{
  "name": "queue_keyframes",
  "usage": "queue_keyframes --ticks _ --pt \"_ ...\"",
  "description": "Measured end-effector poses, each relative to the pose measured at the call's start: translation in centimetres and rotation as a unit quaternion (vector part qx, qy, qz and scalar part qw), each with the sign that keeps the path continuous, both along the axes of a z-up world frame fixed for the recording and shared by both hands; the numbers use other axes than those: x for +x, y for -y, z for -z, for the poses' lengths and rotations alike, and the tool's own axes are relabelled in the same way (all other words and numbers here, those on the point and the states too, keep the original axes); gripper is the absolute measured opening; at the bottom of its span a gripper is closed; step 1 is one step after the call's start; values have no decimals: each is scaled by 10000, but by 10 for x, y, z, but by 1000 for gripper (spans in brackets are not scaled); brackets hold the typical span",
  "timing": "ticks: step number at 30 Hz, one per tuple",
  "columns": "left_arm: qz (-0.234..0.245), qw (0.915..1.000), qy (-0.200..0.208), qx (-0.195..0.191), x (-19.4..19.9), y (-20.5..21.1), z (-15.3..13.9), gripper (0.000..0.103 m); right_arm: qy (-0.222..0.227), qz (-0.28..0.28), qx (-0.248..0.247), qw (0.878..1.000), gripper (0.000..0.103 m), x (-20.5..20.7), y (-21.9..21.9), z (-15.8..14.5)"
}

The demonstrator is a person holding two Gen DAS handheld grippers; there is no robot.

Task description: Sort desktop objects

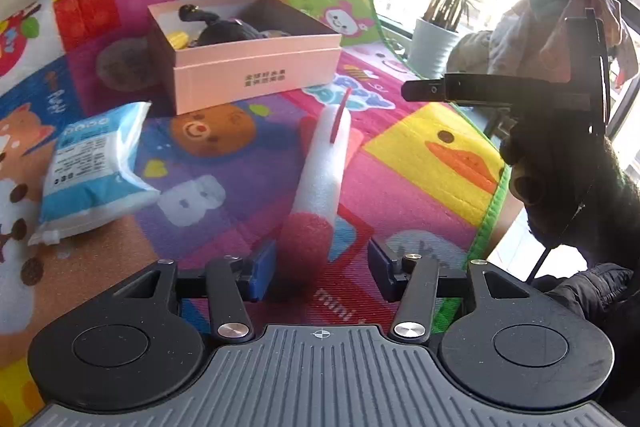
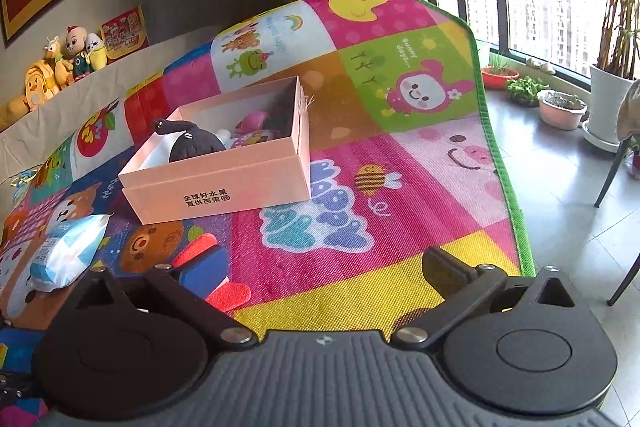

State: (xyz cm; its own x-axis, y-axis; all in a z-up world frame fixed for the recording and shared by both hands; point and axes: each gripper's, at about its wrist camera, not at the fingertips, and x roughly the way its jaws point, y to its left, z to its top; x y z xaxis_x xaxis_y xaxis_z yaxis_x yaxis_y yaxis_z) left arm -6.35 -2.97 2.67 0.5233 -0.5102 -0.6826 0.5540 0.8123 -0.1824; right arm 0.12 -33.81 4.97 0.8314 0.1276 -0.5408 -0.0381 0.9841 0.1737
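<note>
The left gripper [image 1: 322, 267] is angled down at the cartoon play mat [image 1: 400, 171], its blue pads [image 1: 262, 269] set a moderate way apart with the red end of a white foam roll [image 1: 320, 171] lying between them; whether the pads actually press on the roll can't be told from the left wrist view, though a gap shows on the right side. The roll stretches away from the fingers toward the pink cardboard box [image 1: 256, 75], which sits open on the mat with a dark plush toy [image 1: 224, 33] and something yellow inside. A blue and white tissue pack [image 1: 96, 167] is parked off to the left of the roll, well apart from it. The right gripper [image 2: 326, 273] is held over the near edge of the mat, tilted downward, jaws spread wide with nothing caught between them. In the left wrist view it's seen from the side, gripped by a hand in a dark glove [image 1: 568, 179].
</note>
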Motion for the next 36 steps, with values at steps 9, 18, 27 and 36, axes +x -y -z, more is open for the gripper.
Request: queue_keyframes --ticks 9,18,27,36 --pt "402 9981 58 -470 19 43 -5 51 31 67 12 10000 103 -1 4 -1" --pt "244 9978 114 -610 29 36 -10 78 -130 -339 317 9988 103 -7 5 -8" --pt "-1448 9749 1605 523 17 -15 -28 97 -920 -1402 569 9842 68 18 -49 5" --pt "-2587 9594 1106 215 43 -68 -16 100 -448 -1971 -578 9777 48 36 -110 11"
